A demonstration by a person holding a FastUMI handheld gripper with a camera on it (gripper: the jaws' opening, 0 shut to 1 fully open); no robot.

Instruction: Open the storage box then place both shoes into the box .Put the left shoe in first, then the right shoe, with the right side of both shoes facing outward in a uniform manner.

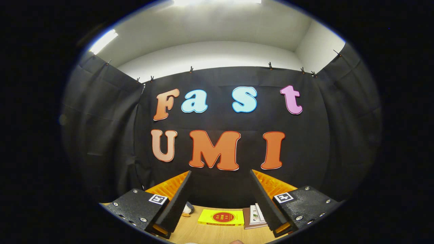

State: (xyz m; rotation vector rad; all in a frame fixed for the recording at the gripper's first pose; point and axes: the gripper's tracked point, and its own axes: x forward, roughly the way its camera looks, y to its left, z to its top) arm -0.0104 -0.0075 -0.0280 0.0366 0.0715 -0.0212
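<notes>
- My tongs (220, 195) stand wide open, gripping nothing, raised toward the booth wall.
- Between the fingers lie a yellow book (221, 217) and a booklet (254, 215) on the wooden surface (210, 234).
- A small grey shape (190, 207) by one finger may be a shoe toe (too hidden to say).
- I'd expect shoes to be light and soft; grip the heel collar.
</notes>
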